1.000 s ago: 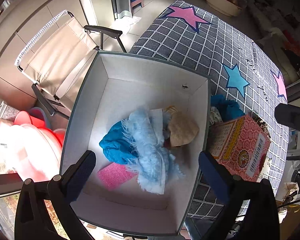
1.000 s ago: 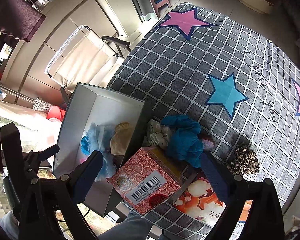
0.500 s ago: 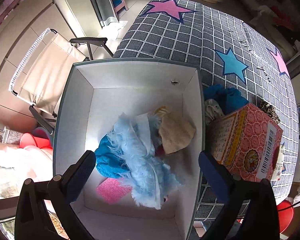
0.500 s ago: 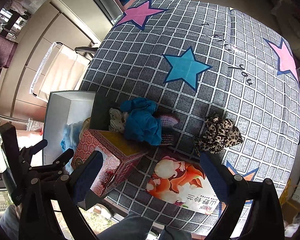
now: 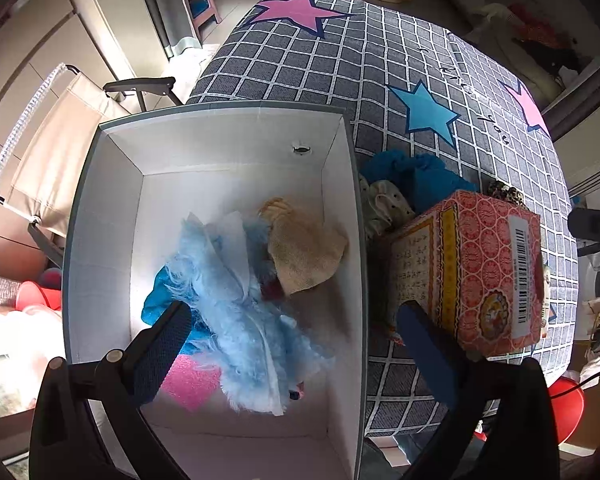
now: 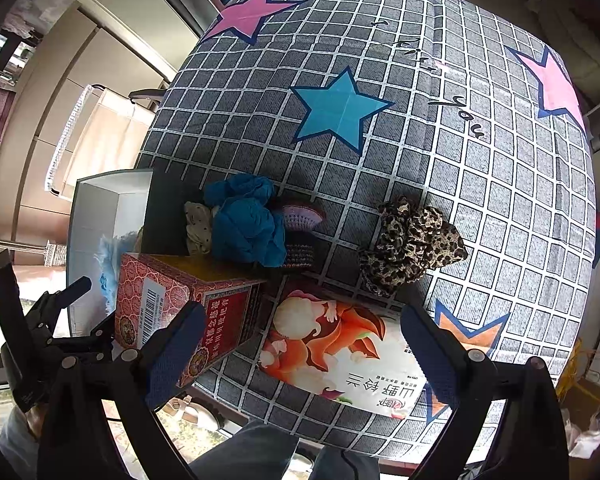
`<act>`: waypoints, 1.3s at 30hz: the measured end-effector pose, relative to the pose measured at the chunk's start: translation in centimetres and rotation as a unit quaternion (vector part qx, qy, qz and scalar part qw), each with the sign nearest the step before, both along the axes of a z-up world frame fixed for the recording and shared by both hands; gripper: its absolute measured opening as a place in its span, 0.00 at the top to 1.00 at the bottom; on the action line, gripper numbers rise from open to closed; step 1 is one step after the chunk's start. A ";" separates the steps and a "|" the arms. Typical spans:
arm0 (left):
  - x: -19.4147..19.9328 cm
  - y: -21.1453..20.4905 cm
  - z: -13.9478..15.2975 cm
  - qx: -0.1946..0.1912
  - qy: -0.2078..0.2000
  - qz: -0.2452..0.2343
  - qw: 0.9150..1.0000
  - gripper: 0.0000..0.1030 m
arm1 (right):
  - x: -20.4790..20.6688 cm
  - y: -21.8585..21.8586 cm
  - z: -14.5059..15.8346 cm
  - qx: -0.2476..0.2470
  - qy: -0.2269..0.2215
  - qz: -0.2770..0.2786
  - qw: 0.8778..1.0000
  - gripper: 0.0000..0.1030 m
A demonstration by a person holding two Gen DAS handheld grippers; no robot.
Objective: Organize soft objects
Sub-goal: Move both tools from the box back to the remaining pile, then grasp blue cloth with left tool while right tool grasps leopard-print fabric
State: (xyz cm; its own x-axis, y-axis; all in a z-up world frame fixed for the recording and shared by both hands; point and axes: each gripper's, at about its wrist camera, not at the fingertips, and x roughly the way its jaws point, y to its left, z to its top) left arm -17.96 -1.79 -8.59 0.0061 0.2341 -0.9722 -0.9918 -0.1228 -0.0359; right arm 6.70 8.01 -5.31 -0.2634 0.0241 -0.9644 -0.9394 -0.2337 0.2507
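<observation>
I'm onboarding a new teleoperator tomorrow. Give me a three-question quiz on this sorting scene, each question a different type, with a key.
1. True or false: the right gripper is shut on the leopard-print fabric.
2. Which lies inside the white bin?
A. fluffy light-blue item
B. red patterned box
C. printed packet
3. Fill in: beside the bin, on the checked cloth, the cream dotted piece touches a bundle coloured ____.

Key: 1 false; 2 A; 3 blue.
</observation>
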 end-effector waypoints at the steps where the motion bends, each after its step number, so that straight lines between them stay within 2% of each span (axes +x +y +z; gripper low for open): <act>1: -0.2 -0.1 0.0 -0.001 -0.003 0.011 1.000 0.00 | 0.1 0.2 -0.2 -0.003 0.002 -0.004 1.000 0.04; 4: -0.9 -0.3 0.4 -0.007 -0.010 0.034 0.999 0.00 | 0.1 0.9 -1.0 -0.013 0.009 -0.014 1.000 0.04; 10: -1.7 -0.1 2.5 -0.009 -0.007 0.051 0.999 0.00 | -1.5 3.1 -3.8 -0.040 0.023 -0.014 0.999 0.04; 16: -1.4 -0.1 4.2 -0.010 -0.004 0.058 0.998 0.00 | -4.7 5.3 -8.0 -0.072 0.018 0.026 0.997 0.04; 20: -1.0 0.1 5.0 -0.013 -0.008 0.063 0.998 0.00 | -6.8 6.2 -11.4 -0.111 -0.003 0.073 0.991 0.04; 21: -0.9 0.2 5.1 -0.013 -0.008 0.064 0.998 0.00 | -7.2 6.4 -12.0 -0.109 -0.019 0.088 0.990 0.04; 23: -0.5 0.5 5.5 -0.014 -0.010 0.065 0.998 0.00 | -7.5 6.8 -12.6 -0.075 -0.076 0.114 0.988 0.04; 25: 0.0 0.9 5.9 -0.012 -0.013 0.062 0.998 0.00 | -6.4 7.8 -12.6 -0.041 -0.105 0.105 0.988 0.04; 28: 1.1 1.8 6.6 -0.005 -0.011 0.051 0.999 0.00 | -2.3 10.3 -11.4 0.005 -0.139 0.025 0.990 0.04; 32: 2.7 3.4 7.3 0.001 -0.027 0.035 0.999 0.00 | 4.8 12.2 -9.9 0.034 -0.172 -0.072 0.982 0.04; 35: 4.2 4.7 7.4 -0.001 -0.044 0.024 0.999 0.00 | 9.6 11.5 -9.3 0.026 -0.149 -0.125 0.981 0.04; 37: 5.1 5.7 7.3 -0.006 -0.058 0.018 0.998 0.00 | 11.0 10.3 -9.4 0.011 -0.105 -0.128 0.986 0.04; 39: 6.2 6.6 7.1 -0.012 -0.067 0.016 0.998 0.00 | 10.9 8.8 -9.9 -0.009 -0.071 -0.106 0.992 0.04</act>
